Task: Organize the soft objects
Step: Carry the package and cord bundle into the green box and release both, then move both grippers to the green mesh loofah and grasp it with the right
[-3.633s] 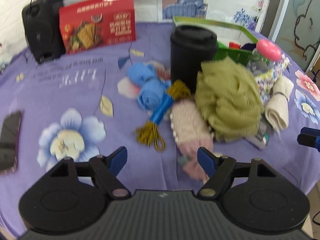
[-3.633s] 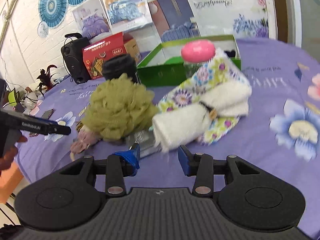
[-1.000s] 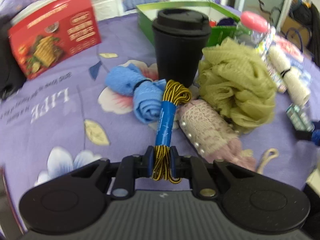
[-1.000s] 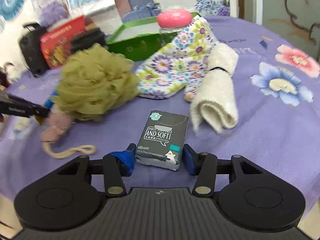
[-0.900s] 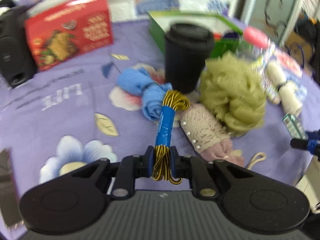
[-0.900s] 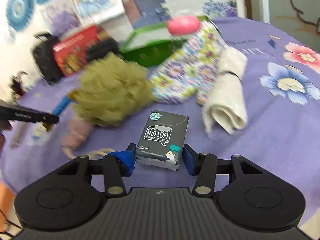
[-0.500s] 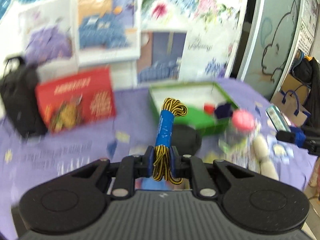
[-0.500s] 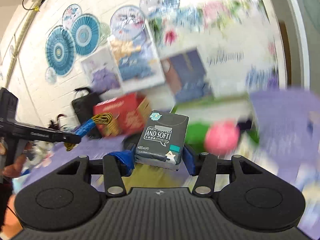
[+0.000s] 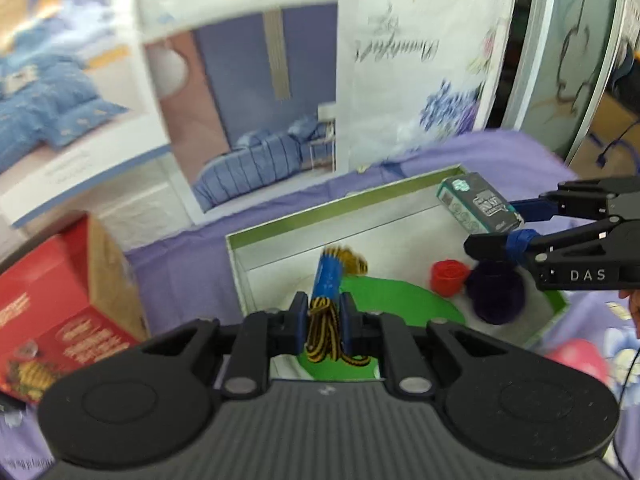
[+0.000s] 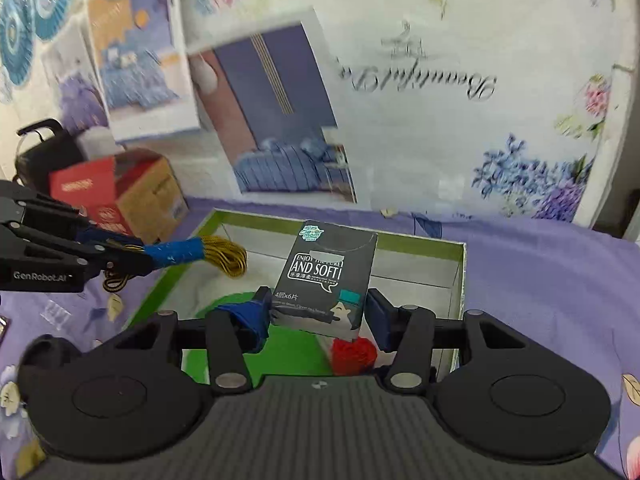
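Both tools had swung from the surface to above the green box (image 10: 416, 242), left tool (image 9: 323, 322) clenching the cord bundle (image 9: 329, 280), right tool (image 10: 316, 312) the tissue pack (image 10: 326, 276), apparently ready for lowering and release.

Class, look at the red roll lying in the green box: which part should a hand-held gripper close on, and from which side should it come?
Grip the red roll across its rounded sides, coming straight down from above. It lies low inside the green box, so the walls block a sideways approach. A dark purple ball sits right beside it, so the fingers are probably best set on the two sides facing away from the ball.
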The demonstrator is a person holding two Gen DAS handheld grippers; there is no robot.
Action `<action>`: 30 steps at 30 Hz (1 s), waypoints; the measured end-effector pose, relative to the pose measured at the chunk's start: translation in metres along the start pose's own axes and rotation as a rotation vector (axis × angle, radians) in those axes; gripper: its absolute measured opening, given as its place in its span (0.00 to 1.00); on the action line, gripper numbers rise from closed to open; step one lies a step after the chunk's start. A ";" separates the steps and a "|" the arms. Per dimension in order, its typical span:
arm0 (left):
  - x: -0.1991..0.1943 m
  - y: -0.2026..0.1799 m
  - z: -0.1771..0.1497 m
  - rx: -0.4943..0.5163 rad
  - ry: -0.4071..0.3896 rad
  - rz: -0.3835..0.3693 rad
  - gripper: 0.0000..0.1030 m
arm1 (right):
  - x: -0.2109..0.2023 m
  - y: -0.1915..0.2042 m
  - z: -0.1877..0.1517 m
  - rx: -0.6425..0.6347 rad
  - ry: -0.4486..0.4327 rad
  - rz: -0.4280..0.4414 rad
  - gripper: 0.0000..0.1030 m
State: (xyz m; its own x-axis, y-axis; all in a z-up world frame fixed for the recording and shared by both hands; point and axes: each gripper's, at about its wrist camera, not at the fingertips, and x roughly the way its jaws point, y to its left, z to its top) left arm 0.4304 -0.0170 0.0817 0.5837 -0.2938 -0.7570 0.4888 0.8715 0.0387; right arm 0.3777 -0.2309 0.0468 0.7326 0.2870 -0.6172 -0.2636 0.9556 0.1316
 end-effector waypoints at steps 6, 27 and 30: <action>0.023 -0.005 0.009 0.009 -0.008 0.054 0.74 | 0.023 -0.002 0.000 -0.028 0.056 0.023 0.36; -0.115 -0.044 -0.038 -0.062 -0.166 0.046 0.93 | -0.131 0.032 -0.019 0.100 -0.201 -0.214 0.38; -0.135 -0.051 -0.062 -0.122 -0.174 -0.022 0.93 | -0.152 0.046 -0.043 0.125 -0.193 -0.173 0.38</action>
State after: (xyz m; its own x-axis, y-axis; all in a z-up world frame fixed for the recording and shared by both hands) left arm 0.2863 0.0027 0.1414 0.6823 -0.3674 -0.6320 0.4269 0.9021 -0.0634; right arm 0.2270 -0.2338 0.1132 0.8689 0.1150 -0.4815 -0.0535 0.9888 0.1395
